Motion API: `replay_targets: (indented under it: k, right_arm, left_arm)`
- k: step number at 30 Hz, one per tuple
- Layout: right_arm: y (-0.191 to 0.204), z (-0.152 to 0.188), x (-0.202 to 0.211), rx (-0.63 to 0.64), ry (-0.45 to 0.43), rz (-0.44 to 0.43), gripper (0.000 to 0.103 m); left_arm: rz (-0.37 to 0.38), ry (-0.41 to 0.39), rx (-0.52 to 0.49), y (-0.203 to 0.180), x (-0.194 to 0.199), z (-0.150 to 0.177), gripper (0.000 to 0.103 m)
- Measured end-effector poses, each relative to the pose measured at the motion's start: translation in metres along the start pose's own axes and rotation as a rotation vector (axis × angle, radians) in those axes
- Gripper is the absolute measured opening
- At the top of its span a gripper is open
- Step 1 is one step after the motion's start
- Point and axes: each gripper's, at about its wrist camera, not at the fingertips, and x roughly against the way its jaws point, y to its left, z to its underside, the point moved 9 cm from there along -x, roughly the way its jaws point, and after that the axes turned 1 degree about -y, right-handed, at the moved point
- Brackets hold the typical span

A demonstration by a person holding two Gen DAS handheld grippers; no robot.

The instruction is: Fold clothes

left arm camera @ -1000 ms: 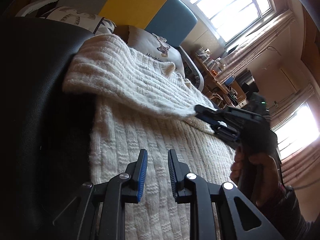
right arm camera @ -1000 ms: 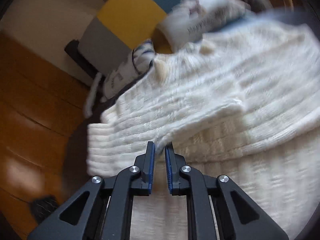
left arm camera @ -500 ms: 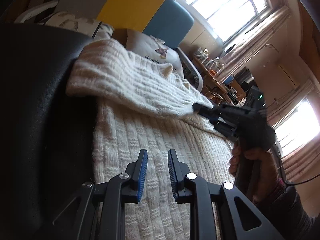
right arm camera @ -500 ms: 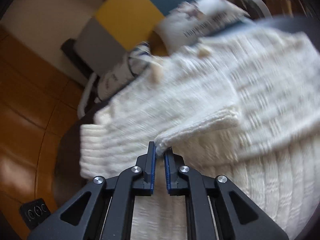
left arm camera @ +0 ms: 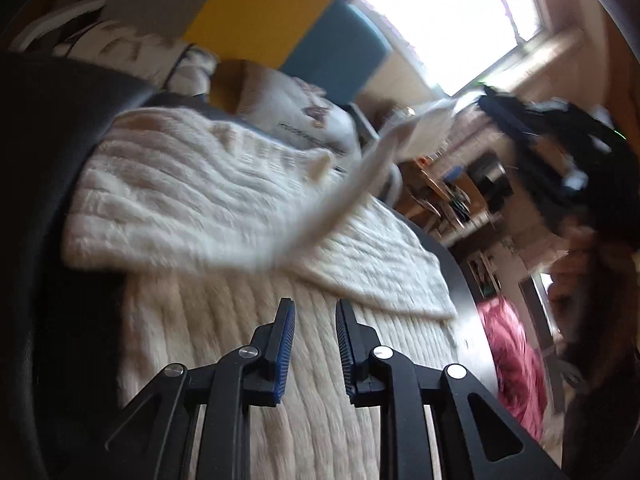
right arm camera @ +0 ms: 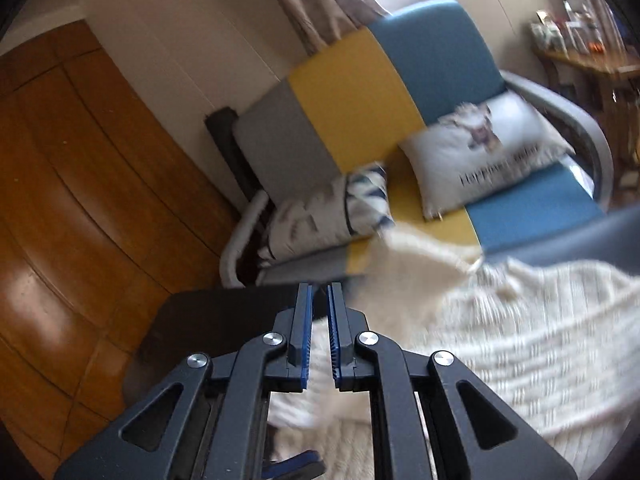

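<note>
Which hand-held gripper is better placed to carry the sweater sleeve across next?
Right. The right hand-held gripper already pinches the lifted sleeve; the left hand-held gripper hangs open over the sweater.

Blurred: raised sweater sleeve (left arm camera: pixel 360 184) and right gripper (left arm camera: pixel 496 108), left wrist view | Blurred: pillow lettering (right arm camera: pixel 496 170) | Cut off: dark table (right arm camera: pixel 224 320) far corner only, behind fingers | Hidden: sleeve cuff grip point
</note>
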Motion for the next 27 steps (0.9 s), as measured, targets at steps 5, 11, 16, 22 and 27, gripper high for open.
replay_targets:
  k: [5, 11, 16, 22, 27]
  right_arm:
    - [0.008, -0.010, 0.008, 0.022, 0.008, -0.030, 0.008]
    - [-0.058, 0.048, -0.008, -0.096, 0.189, 0.089, 0.053]
    - [-0.082, 0.083, -0.035, -0.132, 0.272, 0.165, 0.071]
    - [-0.072, 0.100, -0.067, -0.083, 0.345, 0.286, 0.076]
    - [-0.064, 0.093, -0.095, 0.047, 0.373, 0.420, 0.076]
  left_arm:
    - [-0.039, -0.012, 0.084, 0.021, 0.001, -0.006, 0.020]
    - [-0.063, 0.010, 0.043, 0.025, 0.002, 0.005, 0.020]
    - [-0.062, 0.023, 0.033, 0.026, 0.005, 0.014, 0.020]
    - [-0.077, 0.025, 0.005, 0.028, 0.013, 0.018, 0.020]
    - [-0.069, 0.027, -0.035, 0.024, 0.021, 0.024, 0.020]
